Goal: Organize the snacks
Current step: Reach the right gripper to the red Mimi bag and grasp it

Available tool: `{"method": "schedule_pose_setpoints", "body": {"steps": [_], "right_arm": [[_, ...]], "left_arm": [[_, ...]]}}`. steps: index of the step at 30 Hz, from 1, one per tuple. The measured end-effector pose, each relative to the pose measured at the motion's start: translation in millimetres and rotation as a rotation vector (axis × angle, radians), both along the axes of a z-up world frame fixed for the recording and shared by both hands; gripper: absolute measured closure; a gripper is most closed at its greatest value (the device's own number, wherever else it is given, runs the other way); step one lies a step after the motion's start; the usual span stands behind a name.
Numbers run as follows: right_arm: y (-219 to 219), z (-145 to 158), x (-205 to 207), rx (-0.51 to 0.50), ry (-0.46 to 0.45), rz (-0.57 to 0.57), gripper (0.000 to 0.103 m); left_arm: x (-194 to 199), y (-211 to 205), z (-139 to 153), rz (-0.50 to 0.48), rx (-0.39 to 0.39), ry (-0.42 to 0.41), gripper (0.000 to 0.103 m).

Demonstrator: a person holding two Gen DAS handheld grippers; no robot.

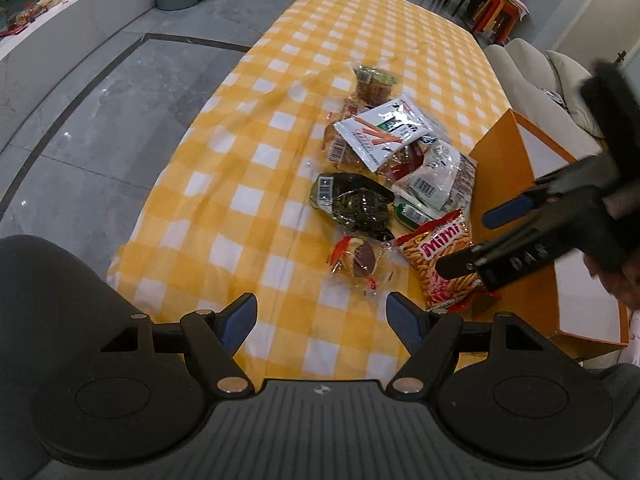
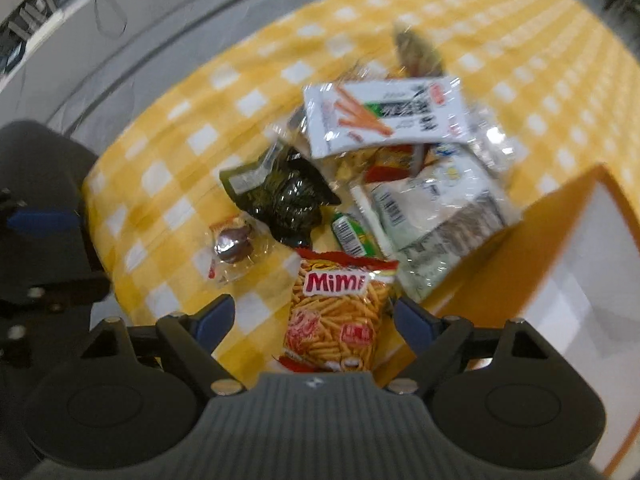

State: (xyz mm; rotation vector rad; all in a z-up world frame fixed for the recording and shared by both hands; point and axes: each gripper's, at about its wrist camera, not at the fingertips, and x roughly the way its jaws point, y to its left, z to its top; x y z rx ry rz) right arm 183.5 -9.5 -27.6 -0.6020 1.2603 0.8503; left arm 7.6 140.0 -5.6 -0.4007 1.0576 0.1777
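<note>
Mimi snack bag (image 2: 334,312) — orange, red-edged — between right claw's (image 2: 316,320) spread fingers; left claw (image 1: 320,320) apart; yellow-checked bench (image 1: 248,184), grey tiled floor (image 1: 100,92).

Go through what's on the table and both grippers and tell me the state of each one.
Left gripper: open, empty.
Right gripper: open, over the Mimi bag, not gripping.
Mimi bag: flat beside the orange box.
Orange box: open, no snacks visible inside.
White stick-snack packet: on top of the pile.
Dark packet: on the cloth, sealed.
</note>
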Motion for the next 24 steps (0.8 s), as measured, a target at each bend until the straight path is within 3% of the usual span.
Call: {"method": "schedule_pose_setpoints", "body": {"steps": [4, 7, 11, 14, 18, 24], "right_arm": [[10, -25, 27, -0.074, 0.179, -0.031, 0.025], [15, -34, 42, -0.102, 0.218, -0.098, 0.026], [21, -51, 47, -0.192, 0.214, -0.1, 0.04], [22, -52, 43, -0.198, 0.218, -0.104, 0.04], [15, -49, 32, -0.181, 0.204, -0.133, 0.052], [-3, -35, -8, -0.079, 0.196, -0.124, 0.049]], "left_arm": [[-1, -2, 1, -0.011, 0.015, -0.006, 0.017], [-1, -8, 3, -0.034, 0.029, -0.015, 0.017], [0, -10, 2, -0.042, 0.042, -0.008, 0.017], [1, -8, 1, -0.035, 0.039, 0.0, 0.017], [1, -7, 0, -0.028, 0.037, 0.005, 0.017], [3, -7, -3, -0.027, 0.039, 0.018, 0.017]]}}
